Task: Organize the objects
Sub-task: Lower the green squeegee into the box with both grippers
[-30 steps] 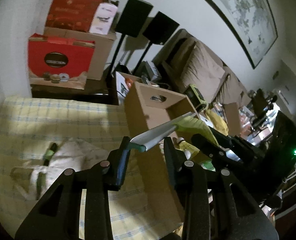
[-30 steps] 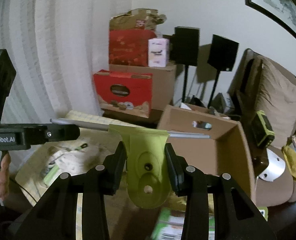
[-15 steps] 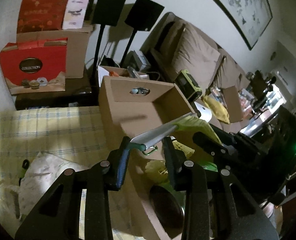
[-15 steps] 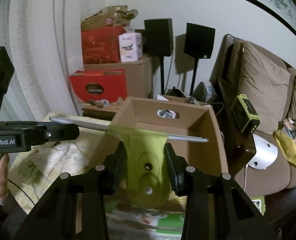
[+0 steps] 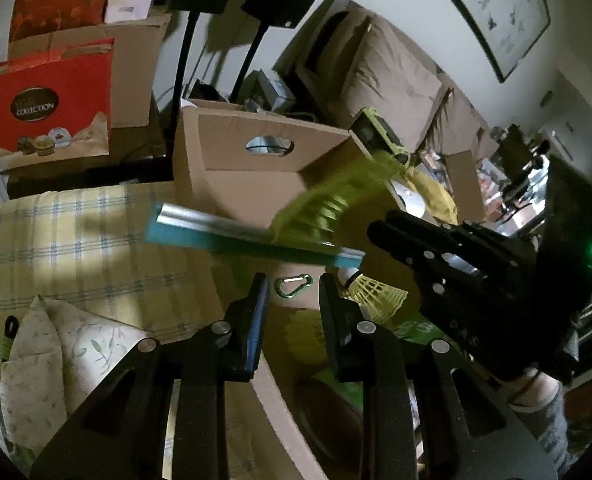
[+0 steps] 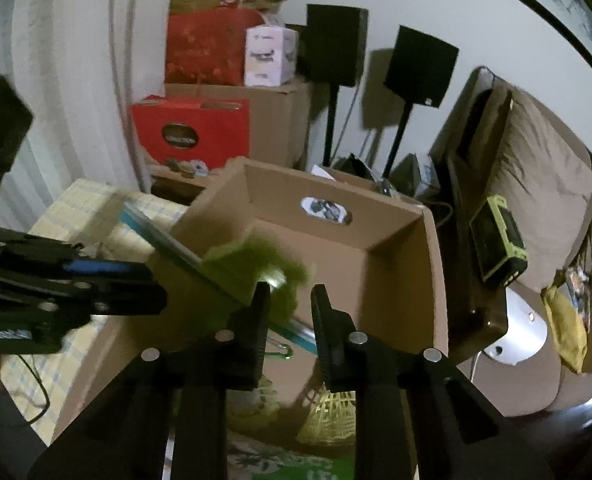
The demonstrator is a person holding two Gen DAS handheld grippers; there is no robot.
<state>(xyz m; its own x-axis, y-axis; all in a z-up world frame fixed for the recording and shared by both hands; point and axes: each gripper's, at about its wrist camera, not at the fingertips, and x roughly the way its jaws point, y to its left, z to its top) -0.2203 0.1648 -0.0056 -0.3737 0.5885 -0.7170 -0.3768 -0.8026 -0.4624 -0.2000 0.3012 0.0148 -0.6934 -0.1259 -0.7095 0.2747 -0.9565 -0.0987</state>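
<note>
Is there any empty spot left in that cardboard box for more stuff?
Yes: the cardboard box floor is bare toward the back wall with the handle hole. The near end is crowded with a green carabiner, yellow shuttlecock and the squeegee blurred above.

Left gripper and right gripper point downward; both jaws have just been closing, nothing between them.

Left tool: matte black fingers, silver screws, blue pad strip. Right tool: black, ridged pads.
</note>
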